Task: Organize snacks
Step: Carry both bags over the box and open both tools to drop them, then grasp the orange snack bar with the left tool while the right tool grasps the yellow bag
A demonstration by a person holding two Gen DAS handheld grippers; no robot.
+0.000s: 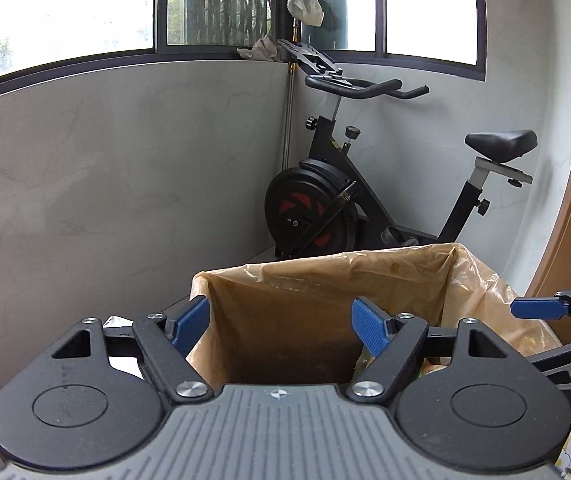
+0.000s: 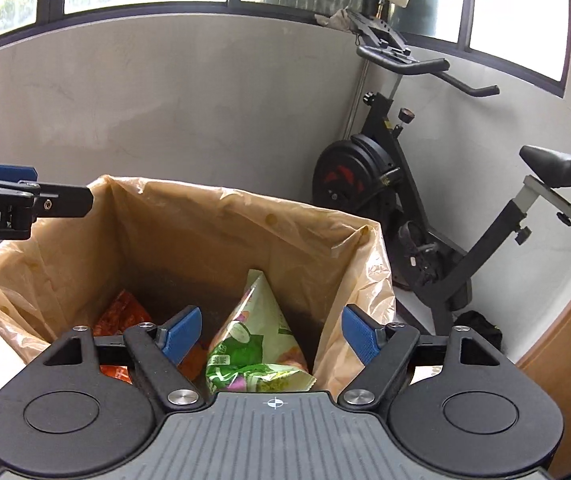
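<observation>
From the left wrist view, the left claw [image 1: 281, 324] stands wide apart and empty, poised at the near rim of a bin lined with a tan plastic bag [image 1: 325, 280]. The right claw's blue pad [image 1: 537, 307] pokes in from the right edge, over the bag's far side. Behind stands an exercise bike [image 1: 365, 184] in the corner under the windows.

From the right wrist view, the right claw [image 2: 271, 330] is likewise spread open and holds nothing. Just below it, inside the lined bin [image 2: 213, 216], lie a green snack packet [image 2: 253, 336], propped point-up, and a red-orange snack packet [image 2: 119, 314] to its left. The left claw [image 2: 5, 196] reaches in from the left, above the bag's rim.

This looks like the moment after a drop-off: both claws are free. The next move likely calls for fetching another snack, though none shows outside the bin.
</observation>
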